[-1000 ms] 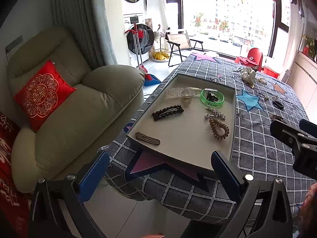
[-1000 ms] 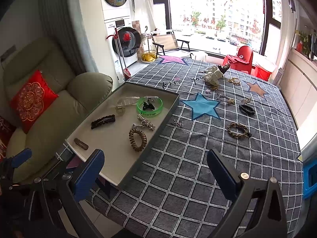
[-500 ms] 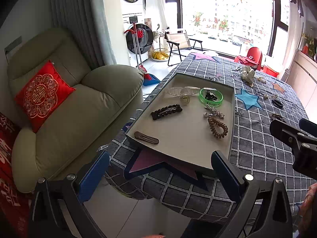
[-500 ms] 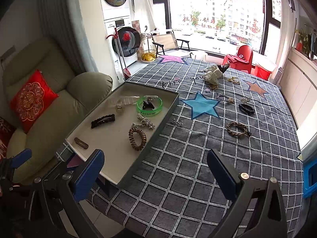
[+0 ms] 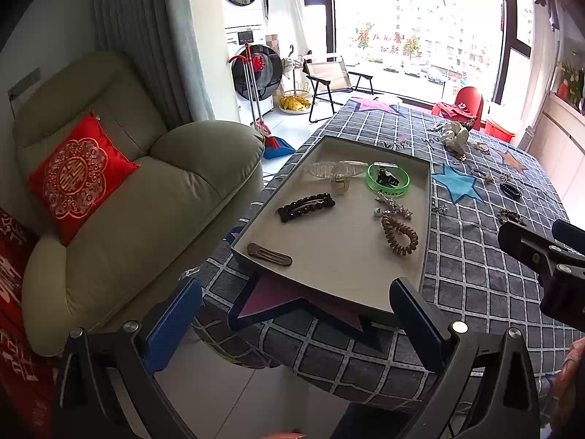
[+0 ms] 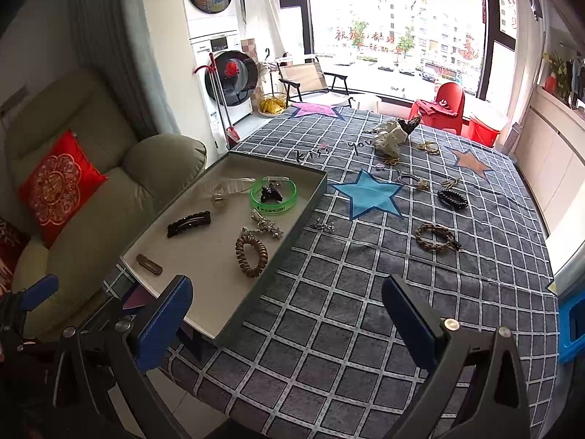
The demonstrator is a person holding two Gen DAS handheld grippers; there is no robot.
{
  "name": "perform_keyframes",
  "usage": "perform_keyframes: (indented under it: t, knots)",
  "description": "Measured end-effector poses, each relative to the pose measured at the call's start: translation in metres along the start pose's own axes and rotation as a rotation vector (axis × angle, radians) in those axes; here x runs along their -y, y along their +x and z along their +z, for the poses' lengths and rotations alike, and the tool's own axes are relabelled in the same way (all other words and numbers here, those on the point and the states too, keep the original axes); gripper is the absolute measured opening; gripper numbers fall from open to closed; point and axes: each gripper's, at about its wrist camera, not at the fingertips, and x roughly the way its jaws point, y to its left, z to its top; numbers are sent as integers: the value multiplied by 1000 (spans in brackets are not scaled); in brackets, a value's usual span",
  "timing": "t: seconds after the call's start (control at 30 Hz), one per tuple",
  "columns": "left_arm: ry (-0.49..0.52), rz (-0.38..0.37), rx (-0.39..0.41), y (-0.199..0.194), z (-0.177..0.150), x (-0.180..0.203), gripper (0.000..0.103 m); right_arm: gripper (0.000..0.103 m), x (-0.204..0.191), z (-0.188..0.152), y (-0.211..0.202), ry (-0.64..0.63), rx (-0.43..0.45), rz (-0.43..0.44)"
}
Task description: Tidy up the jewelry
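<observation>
Jewelry lies in two groups on the checked grey tablecloth [image 6: 329,347]: part of it inside a shallow grey tray [image 6: 310,205] at the cloth's left edge, the rest loose on the cloth to the right. Both grippers hang low over the near edge of the table, empty, fingers spread wide apart. The left gripper [image 5: 292,314] points at the tray's near end, which overhangs a purple star on the cloth; the right gripper [image 6: 289,314] sits further right, over bare cloth beside the tray's near right corner, and shows in the left wrist view as a dark shape at the right edge. In the tray lie a brown flat clip [image 6: 149,264] near the front left corner, a black beaded barrette [image 6: 189,223], a brown coil hair tie [image 6: 251,256], a silver charm piece [image 6: 265,226] just beyond it, a green bangle [image 6: 273,195] with a small black claw clip [image 6: 270,192] inside its ring, and a clear hair clip [image 6: 228,186] toward the far end. Just outside the tray's right wall lies a small silver piece [image 6: 323,226]. Further right are a braided bracelet [image 6: 436,237], a black coil tie [image 6: 452,199], and a pale fabric scrunchie [image 6: 393,138] near the far side. A blue star [image 6: 369,195] is printed between them. Left of the table stands a beige armchair [image 5: 146,212] with a red cushion [image 5: 78,175]; a stacked washer and dryer [image 6: 219,55] and a bright window stand beyond.
</observation>
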Motion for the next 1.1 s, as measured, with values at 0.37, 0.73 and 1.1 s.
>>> perform_keyframes:
  t: [0.37, 0.73, 1.1]
  knots:
    - [12, -7, -2, -3, 4, 5, 103, 103, 2, 1, -1, 8, -6, -8]
    - [6, -8, -14, 4, 5, 2, 103, 103, -1, 2, 2, 5, -12, -9]
    - [-8, 0, -17, 9, 6, 0, 103, 103, -2, 2, 2, 6, -13, -7]
